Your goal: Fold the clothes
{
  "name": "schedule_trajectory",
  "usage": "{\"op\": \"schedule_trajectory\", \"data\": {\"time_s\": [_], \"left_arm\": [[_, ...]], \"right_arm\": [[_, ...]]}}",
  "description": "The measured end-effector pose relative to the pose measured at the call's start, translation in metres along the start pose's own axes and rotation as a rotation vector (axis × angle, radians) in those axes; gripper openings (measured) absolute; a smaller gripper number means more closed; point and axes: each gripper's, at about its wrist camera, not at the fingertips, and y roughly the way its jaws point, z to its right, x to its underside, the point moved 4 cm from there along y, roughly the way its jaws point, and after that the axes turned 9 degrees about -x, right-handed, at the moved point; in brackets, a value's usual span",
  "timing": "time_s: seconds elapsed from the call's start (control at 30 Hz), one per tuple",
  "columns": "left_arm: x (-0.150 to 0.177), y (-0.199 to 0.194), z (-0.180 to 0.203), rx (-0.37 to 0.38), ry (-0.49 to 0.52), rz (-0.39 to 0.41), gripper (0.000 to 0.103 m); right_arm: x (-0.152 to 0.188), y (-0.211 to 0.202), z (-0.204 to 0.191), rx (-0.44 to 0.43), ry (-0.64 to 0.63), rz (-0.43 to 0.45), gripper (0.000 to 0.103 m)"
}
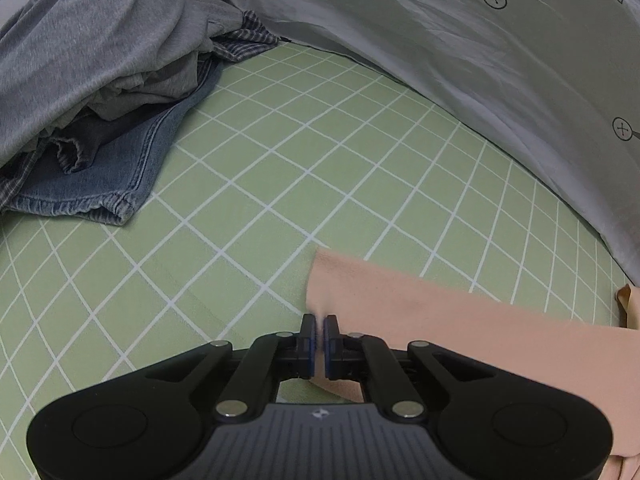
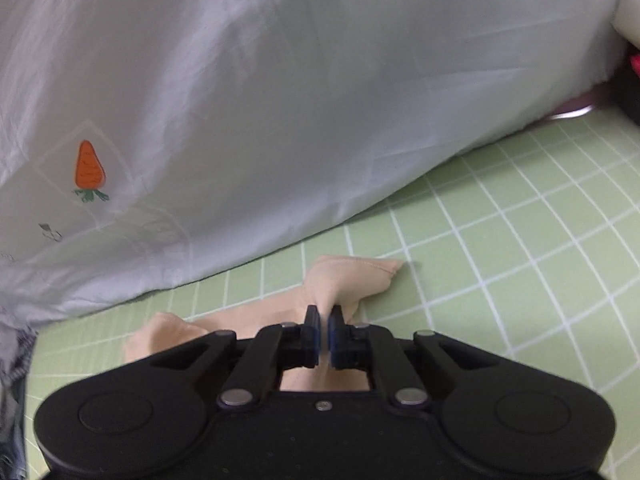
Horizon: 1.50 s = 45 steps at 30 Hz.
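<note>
A peach garment (image 1: 420, 312) lies on the green checked sheet (image 1: 280, 184), stretching from the middle toward the right edge of the left wrist view. My left gripper (image 1: 319, 320) is shut on its left edge, the cloth pinched between the blue pads. In the right wrist view the same peach garment (image 2: 352, 276) bunches into a folded corner ahead of the fingers. My right gripper (image 2: 324, 312) is shut on a raised fold of it. The cloth under both gripper bodies is hidden.
A heap of clothes sits at the far left: a grey shirt (image 1: 92, 40), blue jeans (image 1: 120, 168) and a checked piece (image 1: 244, 40). A white quilt (image 1: 460, 52) with printed marks, and a carrot print (image 2: 89, 170), rises along the back. Green sheet (image 2: 520, 240) shows at right.
</note>
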Motion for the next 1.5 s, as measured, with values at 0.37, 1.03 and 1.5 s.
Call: {"op": "schedule_trajectory", "data": {"time_s": [0.37,1.03,1.5], "left_arm": [[0.009,-0.039,0.004,-0.005,0.098,0.065,0.086],[0.16,-0.175,0.003,0.217,0.396,0.117,0.091],[0.186,-0.188,-0.026,0.228,0.418,0.103,0.091]], "right_arm": [[0.062,-0.083,-0.046,0.202,-0.313,0.028,0.103],[0.282,-0.212,-0.09,0.16,-0.313,-0.165,0.01],[0.306,-0.23,-0.114,0.116,-0.361,-0.161,0.002]]}}
